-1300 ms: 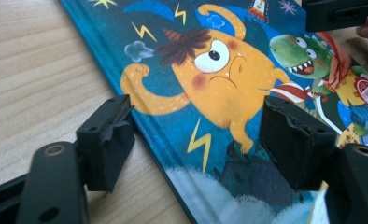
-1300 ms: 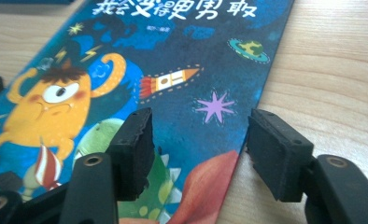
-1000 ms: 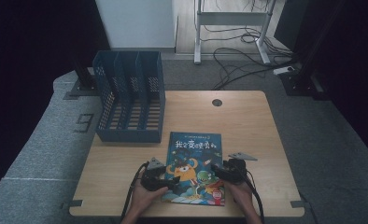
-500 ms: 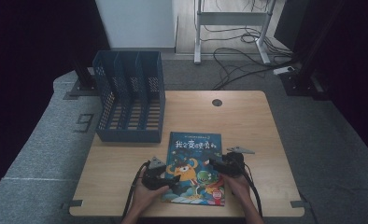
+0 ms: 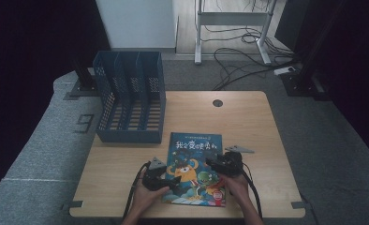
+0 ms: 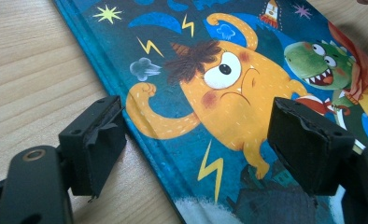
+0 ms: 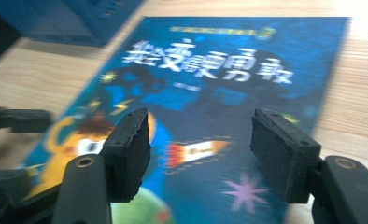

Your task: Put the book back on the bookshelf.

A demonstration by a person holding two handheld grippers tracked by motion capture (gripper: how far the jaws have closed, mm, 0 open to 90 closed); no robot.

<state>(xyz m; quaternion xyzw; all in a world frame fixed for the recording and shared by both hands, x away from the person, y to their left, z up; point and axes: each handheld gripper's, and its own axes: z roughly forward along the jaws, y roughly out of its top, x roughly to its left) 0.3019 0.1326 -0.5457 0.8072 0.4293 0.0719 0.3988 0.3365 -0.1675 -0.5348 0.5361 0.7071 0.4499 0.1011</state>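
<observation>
Book flat on desk, near edge, approx 6 o'clock from centre; file rack at 10 o'clock. Left gripper w/ fingers wide open, straddling the book's left edge, gripping nothing. Right gripper fingers just closing a bit, open above the cover, nothing between. Best to slide one left finger under the edge, clamp cover & pages together, steady w/ right, lift level, then tip upright toward rack.
</observation>
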